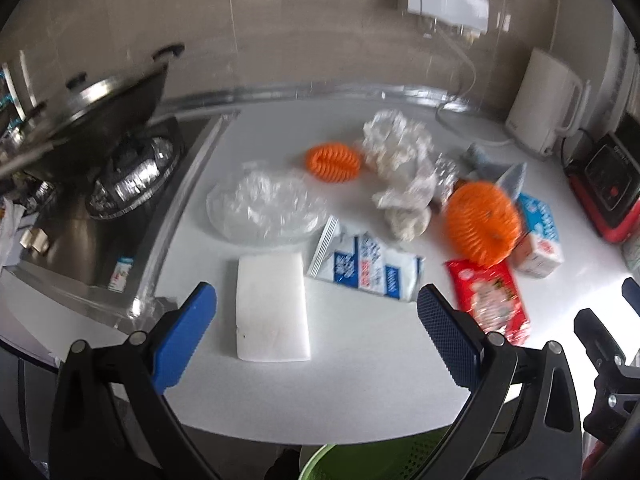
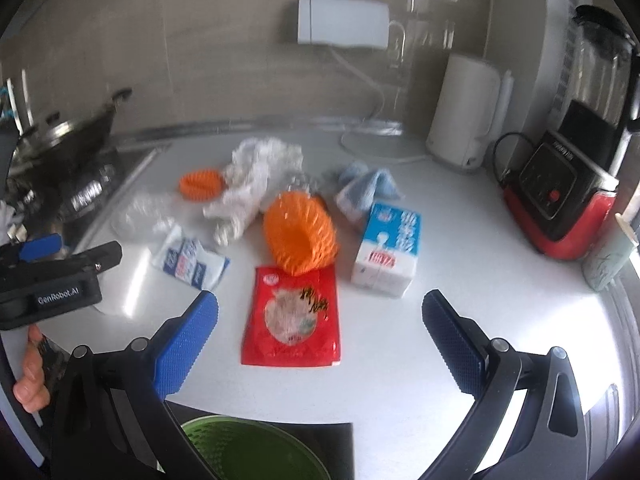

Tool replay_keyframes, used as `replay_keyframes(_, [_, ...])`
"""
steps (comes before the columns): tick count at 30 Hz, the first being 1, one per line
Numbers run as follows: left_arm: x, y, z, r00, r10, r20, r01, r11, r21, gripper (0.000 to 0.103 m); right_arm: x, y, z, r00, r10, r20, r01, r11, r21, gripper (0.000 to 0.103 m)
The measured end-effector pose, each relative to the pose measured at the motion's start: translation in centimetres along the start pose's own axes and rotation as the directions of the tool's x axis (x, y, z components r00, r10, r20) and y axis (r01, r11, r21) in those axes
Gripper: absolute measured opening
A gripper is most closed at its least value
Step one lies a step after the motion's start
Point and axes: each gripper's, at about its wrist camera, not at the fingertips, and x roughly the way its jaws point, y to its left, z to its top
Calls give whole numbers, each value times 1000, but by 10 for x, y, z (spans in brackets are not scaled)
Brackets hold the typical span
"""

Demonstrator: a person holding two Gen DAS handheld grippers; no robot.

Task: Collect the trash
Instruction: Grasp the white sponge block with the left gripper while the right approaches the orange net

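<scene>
Trash lies on a white counter [image 1: 360,360]: a white foam slab [image 1: 272,306], a flat blue-white pouch [image 1: 366,266], a clear plastic bag [image 1: 262,206], two orange foam nets [image 1: 482,224] [image 1: 334,162], crumpled white paper [image 1: 400,160], a red snack packet [image 2: 292,318] and a blue-white milk carton [image 2: 390,250]. My left gripper [image 1: 316,338] is open and empty over the foam slab. My right gripper [image 2: 320,340] is open and empty over the red packet. A green bin [image 2: 248,450] sits below the counter's front edge.
A stove with a wok [image 1: 100,120] is at the left. A white kettle [image 2: 464,116], a red-based blender [image 2: 560,200] and a blue cloth [image 2: 366,188] are at the right and back. A pale cup [image 2: 608,256] stands at the far right.
</scene>
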Motion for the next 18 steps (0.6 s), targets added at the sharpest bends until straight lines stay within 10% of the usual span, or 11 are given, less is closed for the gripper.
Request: replay_keyframes(18, [95, 38, -6, 987, -38, -153, 36, 999, -14, 77, 71, 12, 16, 1000, -3, -14, 3, 1000, 25, 101])
